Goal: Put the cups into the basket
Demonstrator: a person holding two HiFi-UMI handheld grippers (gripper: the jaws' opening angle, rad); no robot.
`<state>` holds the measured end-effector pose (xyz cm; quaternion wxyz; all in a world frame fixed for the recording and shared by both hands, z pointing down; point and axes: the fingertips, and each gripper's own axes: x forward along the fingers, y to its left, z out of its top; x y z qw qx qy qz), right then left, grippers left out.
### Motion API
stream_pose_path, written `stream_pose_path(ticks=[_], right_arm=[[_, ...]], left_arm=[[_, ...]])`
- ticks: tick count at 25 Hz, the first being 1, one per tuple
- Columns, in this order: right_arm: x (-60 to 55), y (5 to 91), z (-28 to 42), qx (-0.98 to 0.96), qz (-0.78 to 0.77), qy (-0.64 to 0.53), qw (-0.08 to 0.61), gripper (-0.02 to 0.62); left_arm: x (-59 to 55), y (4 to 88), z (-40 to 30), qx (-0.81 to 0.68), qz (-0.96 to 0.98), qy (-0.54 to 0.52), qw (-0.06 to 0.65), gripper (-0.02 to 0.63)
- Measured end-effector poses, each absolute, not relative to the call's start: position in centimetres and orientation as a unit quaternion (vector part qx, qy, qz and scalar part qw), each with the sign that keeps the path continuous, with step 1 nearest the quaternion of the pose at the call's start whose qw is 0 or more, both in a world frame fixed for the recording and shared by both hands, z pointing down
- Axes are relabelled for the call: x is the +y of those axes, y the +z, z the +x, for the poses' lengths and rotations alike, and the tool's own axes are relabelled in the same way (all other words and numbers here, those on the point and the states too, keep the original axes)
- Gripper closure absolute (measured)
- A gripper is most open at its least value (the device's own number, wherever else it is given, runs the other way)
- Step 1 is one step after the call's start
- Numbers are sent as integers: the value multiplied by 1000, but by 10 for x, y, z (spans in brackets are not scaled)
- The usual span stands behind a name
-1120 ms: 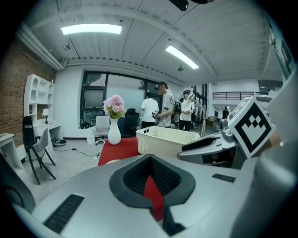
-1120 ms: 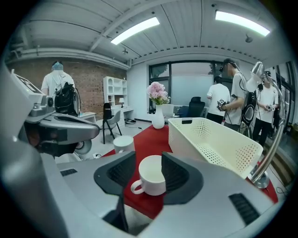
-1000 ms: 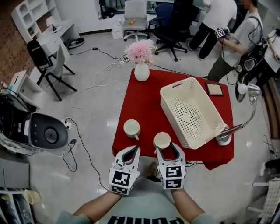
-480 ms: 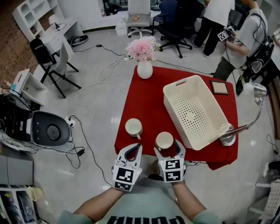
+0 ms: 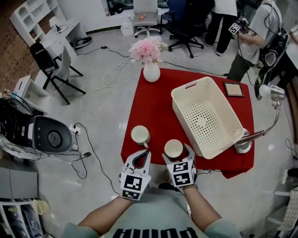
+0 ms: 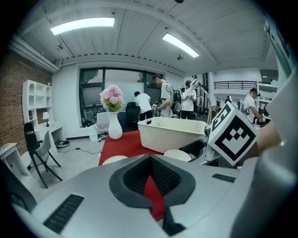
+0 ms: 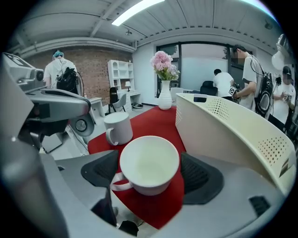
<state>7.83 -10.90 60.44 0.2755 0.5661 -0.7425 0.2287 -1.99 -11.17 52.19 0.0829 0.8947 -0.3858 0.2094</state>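
Two cups (image 5: 139, 135) on the red cloth (image 5: 153, 102): my right gripper (image 5: 176, 151) is opening around the nearer cup (image 5: 173, 148), seemingly not touching it; basket (image 5: 186, 89) at two o'clock. My left gripper (image 5: 141, 156) is closed, empty.

We see a table under a red cloth (image 5: 153, 116) in the middle of a pale floor. At its far left edge stands a white vase (image 5: 151, 73) holding pink flowers (image 5: 146, 49). Near the far right corner a small dark-framed square (image 5: 233, 89) lies flat on the cloth. On the near right edge sits a desk lamp (image 5: 242, 145), its neck arching up to the right. Loose cables (image 5: 107, 79) trail over the floor left of the table. Further left stand a black folding chair (image 5: 49, 62), a white shelf unit (image 5: 32, 16) and, nearer, a round grey machine (image 5: 50, 135). Far off are office chairs (image 5: 145, 11) and standing people (image 5: 260, 32).
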Motion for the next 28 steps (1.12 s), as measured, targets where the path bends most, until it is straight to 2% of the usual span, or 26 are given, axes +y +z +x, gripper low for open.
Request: stream_pose_path(ticks=[17, 28], right_arm=[[-110, 604, 80, -753, 550, 243, 269, 206], [-119, 524, 72, -782, 546, 203, 223, 206]], left_arm=[[-122, 515, -19, -399, 889, 210, 79, 604], [-136, 481, -26, -419, 886, 176, 90, 604]])
